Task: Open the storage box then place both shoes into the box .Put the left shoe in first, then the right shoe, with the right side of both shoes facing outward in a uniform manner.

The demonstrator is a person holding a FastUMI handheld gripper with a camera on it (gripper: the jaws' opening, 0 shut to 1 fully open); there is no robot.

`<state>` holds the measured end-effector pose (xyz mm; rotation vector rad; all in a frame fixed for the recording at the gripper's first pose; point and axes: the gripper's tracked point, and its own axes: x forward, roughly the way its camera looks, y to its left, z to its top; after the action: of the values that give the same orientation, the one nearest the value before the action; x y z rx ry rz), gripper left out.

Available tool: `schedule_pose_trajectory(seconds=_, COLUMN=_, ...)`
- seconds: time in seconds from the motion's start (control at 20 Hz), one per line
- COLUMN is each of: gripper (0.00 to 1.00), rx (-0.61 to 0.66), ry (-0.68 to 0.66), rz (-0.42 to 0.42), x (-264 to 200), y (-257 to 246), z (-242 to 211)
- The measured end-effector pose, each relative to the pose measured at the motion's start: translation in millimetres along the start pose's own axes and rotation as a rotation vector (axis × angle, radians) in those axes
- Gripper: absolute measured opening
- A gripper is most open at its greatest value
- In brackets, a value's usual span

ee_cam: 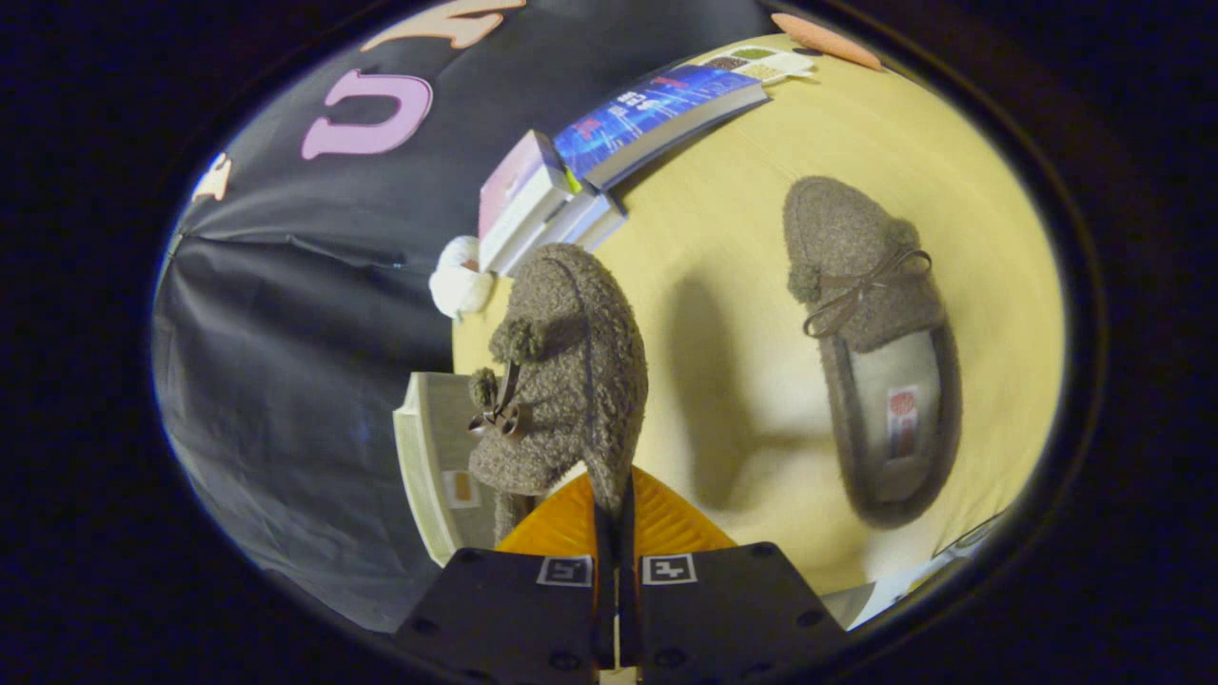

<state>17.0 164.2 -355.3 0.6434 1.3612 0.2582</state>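
Between your gripper's (615,514) two fingers, you had the rim of one fuzzy brown slipper (561,371) pinched; the jaws stood nearly closed, with only the thin edge of the shoe separating them. That slipper was lifted clear of the table, tilted on its side, its toe pointing away from you and its bow and pompoms turned to the left. To the right, well apart from it, the second slipper (871,347) lay flat on the yellow table (733,238), opening up and toe toward the far side. At the far left of the table sat a stack of books (609,157) with a small white object (460,278) beside it. Near and left of the held slipper was a pale slatted box (433,461), partly hidden behind it.
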Motion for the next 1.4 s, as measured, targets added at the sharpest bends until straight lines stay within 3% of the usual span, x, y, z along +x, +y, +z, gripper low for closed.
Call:
schedule_pose_trajectory(seconds=0.35, gripper=0.05, rx=0.01, ry=-0.082, rz=0.104, x=-28, y=113, z=-29)
schedule_pose_trajectory(seconds=0.6, gripper=0.05, rx=-0.059, ry=-0.04, rz=0.109, x=3, y=173, z=-73)
schedule_pose_trajectory(seconds=1.0, gripper=0.05, rx=-0.16, ry=0.041, rz=-0.086, x=101, y=186, z=-143)
schedule_pose_trajectory(seconds=1.4, gripper=0.05, rx=-0.27, ry=0.112, rz=-0.336, x=172, y=156, z=-163)
